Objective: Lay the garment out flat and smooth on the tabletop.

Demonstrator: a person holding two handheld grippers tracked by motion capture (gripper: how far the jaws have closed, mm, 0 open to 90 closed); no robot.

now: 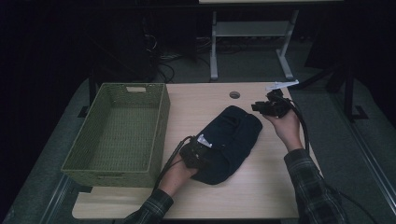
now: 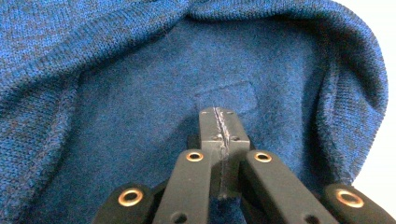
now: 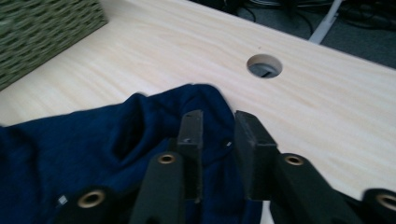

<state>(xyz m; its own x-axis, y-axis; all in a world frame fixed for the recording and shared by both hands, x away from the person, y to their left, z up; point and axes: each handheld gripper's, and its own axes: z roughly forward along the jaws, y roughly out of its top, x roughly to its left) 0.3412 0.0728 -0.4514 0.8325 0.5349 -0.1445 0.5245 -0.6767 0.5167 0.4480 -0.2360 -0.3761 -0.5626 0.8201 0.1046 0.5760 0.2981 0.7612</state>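
The left tongs (image 2: pixel 219 122) are pressed fully together with a fold of dark blue knitted sweater (image 2: pixel 140 93) pinched between their jaws, low on the near left part of the garment as the high view shows. The sweater spreads out ahead of and around these tongs, its ribbed edge curling over at the top and right of the left gripper view. The person's left hand (image 1: pixel 180 170) holds them from below, in a plaid sleeve. The right tongs (image 3: pixel 219 126) stand a little apart, with a narrow gap between the jaws; a raised corner of the sweater (image 3: pixel 187 100) lies just under and ahead of them, and whether the jaws touch the cloth cannot be told. In the high view the right tongs (image 1: pixel 261 108) hover just beside the far right end of the sweater (image 1: pixel 229 140), held by the right hand (image 1: pixel 285 126). The garment lies bunched on the pale wooden counter (image 1: pixel 261 186), between the two tongs. Beyond the right tongs is a round cable hole (image 3: pixel 264 66) in the counter. Left of the left tongs, near the sweater, sits a green woven basket (image 1: pixel 159 126).
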